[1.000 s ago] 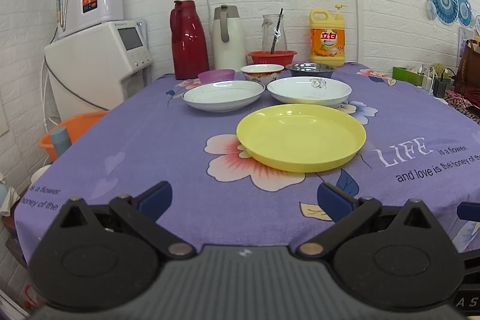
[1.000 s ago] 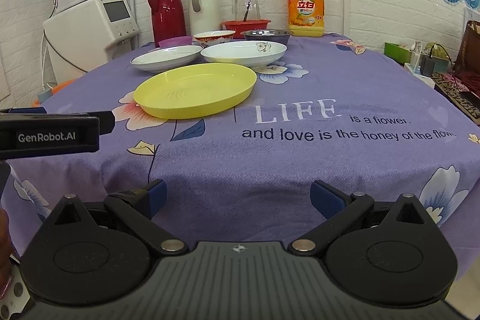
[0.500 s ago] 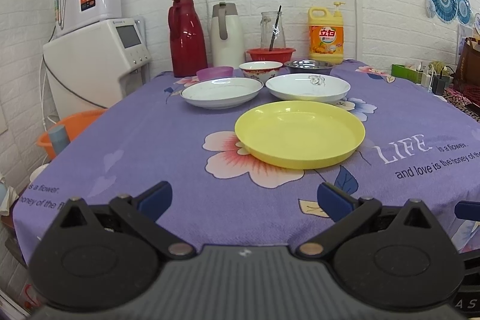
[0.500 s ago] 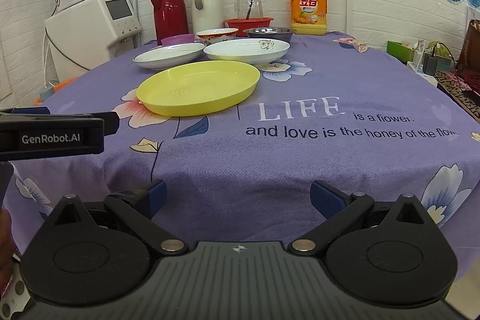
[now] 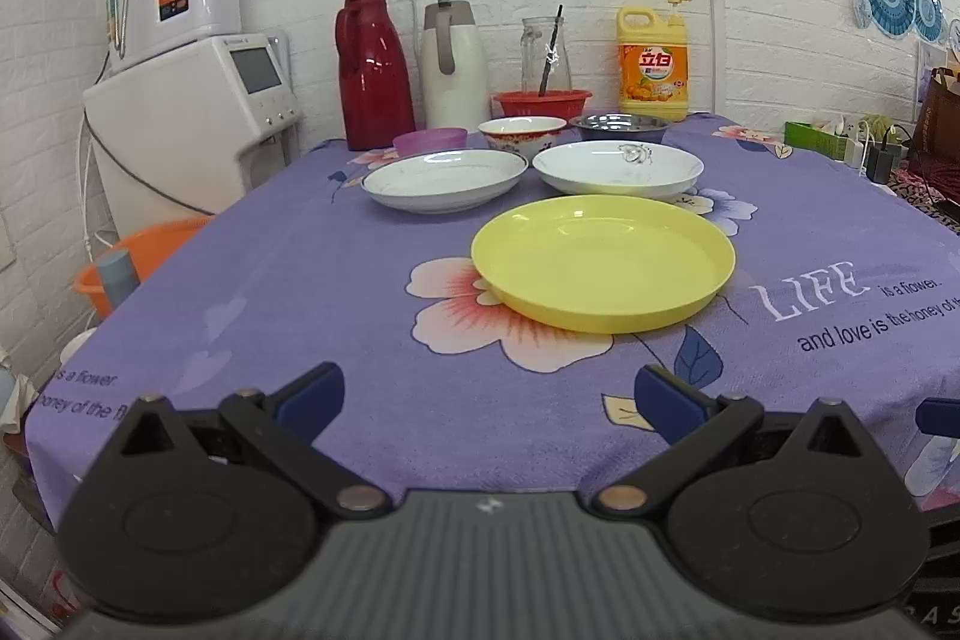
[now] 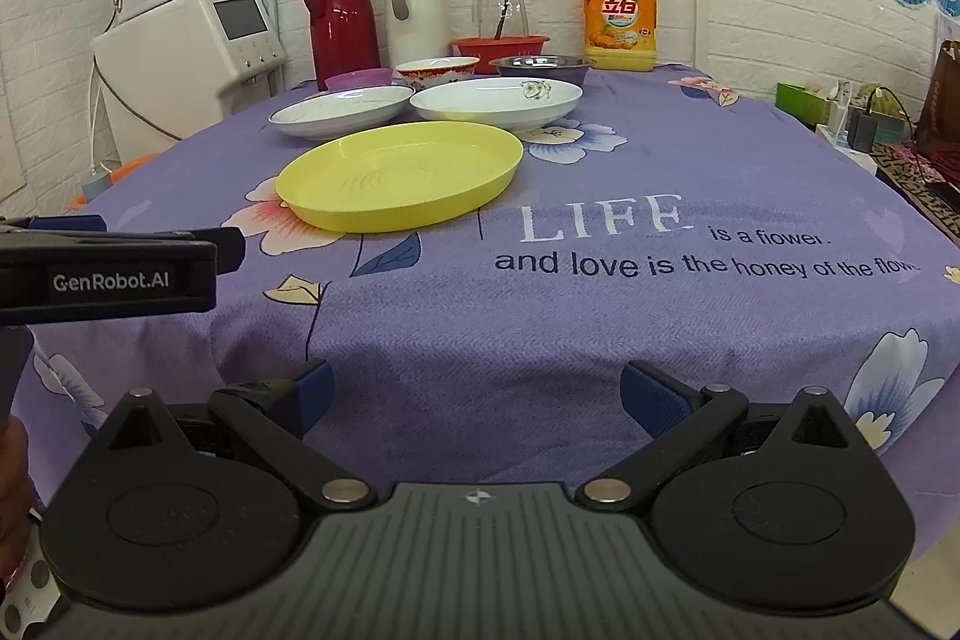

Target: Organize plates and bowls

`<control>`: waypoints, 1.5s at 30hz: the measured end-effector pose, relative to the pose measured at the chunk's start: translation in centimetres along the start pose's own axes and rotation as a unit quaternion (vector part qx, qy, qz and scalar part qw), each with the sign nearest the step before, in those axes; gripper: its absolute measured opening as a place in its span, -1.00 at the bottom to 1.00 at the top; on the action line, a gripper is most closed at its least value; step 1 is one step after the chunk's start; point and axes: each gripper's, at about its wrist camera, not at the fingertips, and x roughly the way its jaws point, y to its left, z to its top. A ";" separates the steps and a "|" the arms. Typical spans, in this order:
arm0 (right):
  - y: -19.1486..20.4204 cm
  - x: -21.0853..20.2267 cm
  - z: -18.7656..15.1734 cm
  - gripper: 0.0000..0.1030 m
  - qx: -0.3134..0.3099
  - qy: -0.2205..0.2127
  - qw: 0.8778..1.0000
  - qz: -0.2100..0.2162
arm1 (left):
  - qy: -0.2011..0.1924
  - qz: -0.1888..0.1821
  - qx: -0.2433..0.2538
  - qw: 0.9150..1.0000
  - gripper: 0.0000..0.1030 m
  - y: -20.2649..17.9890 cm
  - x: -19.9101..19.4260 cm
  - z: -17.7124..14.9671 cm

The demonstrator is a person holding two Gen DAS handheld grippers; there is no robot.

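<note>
A yellow plate point(image 5: 603, 259) point(image 6: 399, 173) lies mid-table on the purple cloth. Behind it lie two white plates, one left point(image 5: 445, 178) point(image 6: 342, 110), one right point(image 5: 618, 167) point(image 6: 497, 101). Farther back stand a purple bowl point(image 5: 429, 140), a red-patterned bowl point(image 5: 522, 132) point(image 6: 435, 72) and a steel bowl point(image 5: 619, 125) point(image 6: 540, 68). My left gripper point(image 5: 489, 394) is open and empty at the table's near edge. My right gripper point(image 6: 477, 394) is open and empty, to its right. The left gripper's side shows in the right wrist view point(image 6: 108, 274).
A red thermos point(image 5: 372, 70), a white thermos point(image 5: 453, 67), a glass jug point(image 5: 545, 52), a red basin point(image 5: 542, 102) and a yellow detergent bottle point(image 5: 653, 67) line the back wall. A white appliance point(image 5: 192, 124) and an orange basin point(image 5: 144, 256) stand left.
Both grippers have moved slightly; the plates sit a little higher and closer in both views. Nothing on the table has moved.
</note>
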 end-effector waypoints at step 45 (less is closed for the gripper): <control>-3.2 13.9 12.4 1.00 -0.012 0.088 0.995 0.054 | 0.147 -0.158 -0.041 0.976 0.96 4.7 17.3 8.3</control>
